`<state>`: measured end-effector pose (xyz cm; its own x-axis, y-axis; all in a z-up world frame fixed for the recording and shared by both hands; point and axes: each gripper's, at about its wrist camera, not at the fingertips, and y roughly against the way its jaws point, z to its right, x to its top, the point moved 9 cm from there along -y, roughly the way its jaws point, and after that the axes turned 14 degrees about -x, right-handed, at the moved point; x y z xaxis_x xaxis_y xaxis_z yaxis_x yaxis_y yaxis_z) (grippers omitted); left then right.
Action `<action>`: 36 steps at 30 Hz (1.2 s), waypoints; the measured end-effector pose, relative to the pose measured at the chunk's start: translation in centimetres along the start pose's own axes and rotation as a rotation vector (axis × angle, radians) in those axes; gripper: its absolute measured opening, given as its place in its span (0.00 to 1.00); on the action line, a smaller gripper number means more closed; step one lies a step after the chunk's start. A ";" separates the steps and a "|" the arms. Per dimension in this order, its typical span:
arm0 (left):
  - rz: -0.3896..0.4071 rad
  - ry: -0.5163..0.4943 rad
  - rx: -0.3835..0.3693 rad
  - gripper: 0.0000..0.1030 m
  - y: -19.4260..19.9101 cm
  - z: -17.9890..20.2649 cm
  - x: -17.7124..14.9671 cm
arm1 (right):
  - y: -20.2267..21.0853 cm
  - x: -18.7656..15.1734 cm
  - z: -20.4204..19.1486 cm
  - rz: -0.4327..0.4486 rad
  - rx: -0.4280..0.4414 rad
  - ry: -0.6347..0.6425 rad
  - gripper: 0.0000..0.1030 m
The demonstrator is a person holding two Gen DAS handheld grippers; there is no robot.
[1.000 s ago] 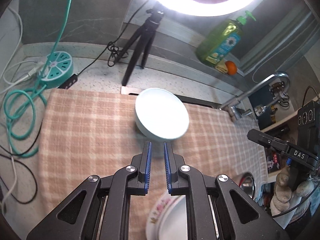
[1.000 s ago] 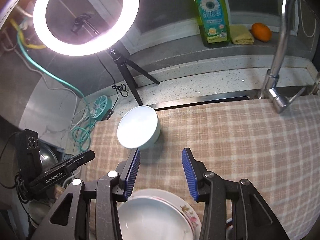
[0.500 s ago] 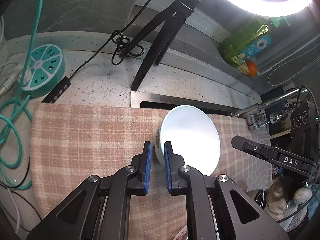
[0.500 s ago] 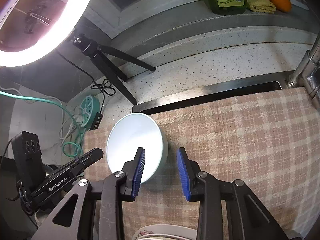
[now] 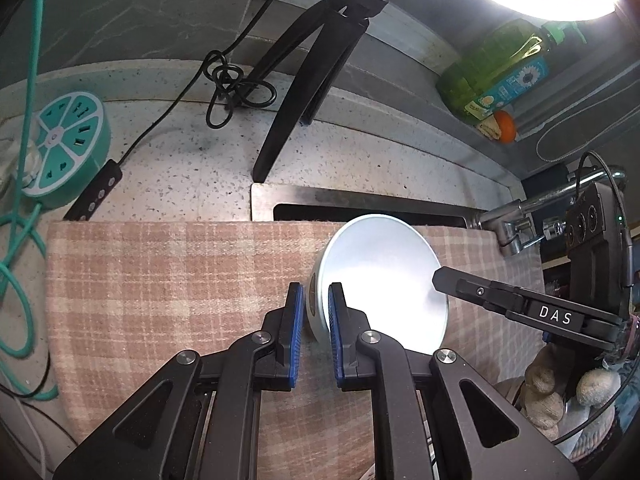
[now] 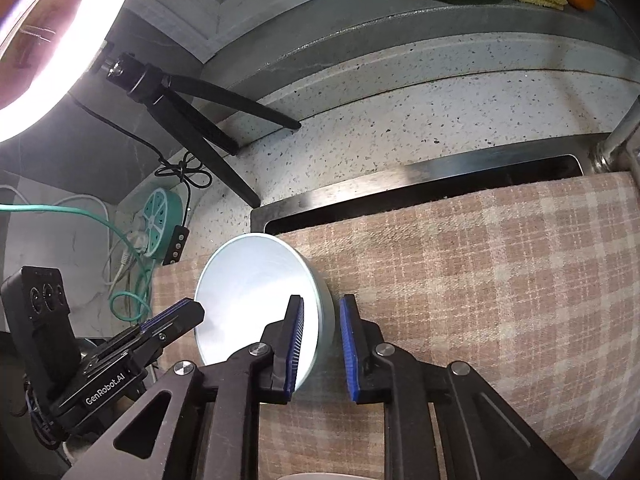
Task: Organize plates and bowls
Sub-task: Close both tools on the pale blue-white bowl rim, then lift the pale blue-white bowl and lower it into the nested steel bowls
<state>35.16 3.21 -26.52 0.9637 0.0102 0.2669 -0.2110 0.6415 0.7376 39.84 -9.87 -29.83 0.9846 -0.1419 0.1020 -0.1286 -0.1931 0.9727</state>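
A pale, shallow bowl [image 5: 384, 280] [image 6: 248, 288] stands on a pink checked cloth [image 5: 160, 280] by the sink's edge. My left gripper [image 5: 314, 286] points steeply down at the bowl's left side. Its blue pads stand close together with the rim and wall between them, shut on the bowl. My right gripper [image 6: 322, 300] straddles the opposite wall, one pad over the inside and one outside. Its jaws are closing, and a strip of cloth still shows between the wall and the outer pad. Each gripper also shows at the edge of the other's view.
A black tripod [image 5: 300, 100] of a ring light stands on the speckled counter behind the cloth. A teal round socket [image 5: 60, 148] with cables lies far left. A tap [image 5: 520, 216], a green soap bottle [image 5: 500, 76] and the open sink slot [image 5: 360, 210] are behind and right. A gloved hand [image 5: 552, 392] holds the right gripper.
Both grippers dropped and moved forward from over a flowered plate to the bowl. The left came down onto its left rim. The right one's jaws narrowed around the right wall.
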 end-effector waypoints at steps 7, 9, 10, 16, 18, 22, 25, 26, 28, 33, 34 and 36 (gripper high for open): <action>-0.012 -0.014 -0.005 0.09 -0.5 0.3 -0.2 | -0.7 -0.2 -0.2 -0.017 -0.005 0.004 0.09; -0.010 -0.017 -0.001 0.08 -0.6 0.3 -0.2 | -0.7 -0.2 -0.2 -0.015 -0.014 0.002 0.08; -0.008 -0.016 -0.002 0.08 -0.7 0.3 -0.1 | -0.8 -0.2 -0.2 -0.014 -0.016 0.001 0.06; -0.004 -0.021 -0.012 0.08 -0.3 0.6 -0.2 | -0.8 -0.3 -0.1 -0.015 -0.035 -0.008 0.06; 0.003 -0.021 -0.019 0.08 0.0 0.9 -0.2 | -0.7 -0.4 0.0 -0.015 -0.038 -0.012 0.06; 0.023 -0.024 -0.019 0.08 0.8 1.5 -0.2 | 0.4 -0.6 0.0 -0.006 -0.030 -0.010 0.06; 0.047 -0.035 -0.007 0.08 1.7 2.4 -0.3 | 1.8 -0.6 -0.2 0.014 -0.018 0.006 0.06; 0.057 -0.035 -0.003 0.08 2.1 2.7 -0.3 | 2.2 -0.7 -0.2 0.016 -0.011 0.012 0.06; 0.075 -0.030 0.004 0.08 2.8 3.2 -0.5 | 3.0 -1.0 -0.4 0.017 0.003 0.022 0.06; 0.107 -0.038 0.007 0.08 3.9 5.0 -1.1 | 5.4 -1.9 0.1 0.036 0.024 0.044 0.06; 0.112 -0.042 0.008 0.08 4.1 5.4 -1.3 | 5.8 -2.0 0.2 0.038 0.027 0.046 0.06; 0.120 -0.050 0.007 0.08 4.4 6.3 -1.8 | 6.8 -2.4 0.6 0.047 0.034 0.048 0.06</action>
<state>31.49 1.18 -19.88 0.9221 0.0480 0.3839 -0.3255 0.6326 0.7028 36.55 -11.44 -23.59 0.9819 -0.1045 0.1577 -0.1775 -0.2203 0.9591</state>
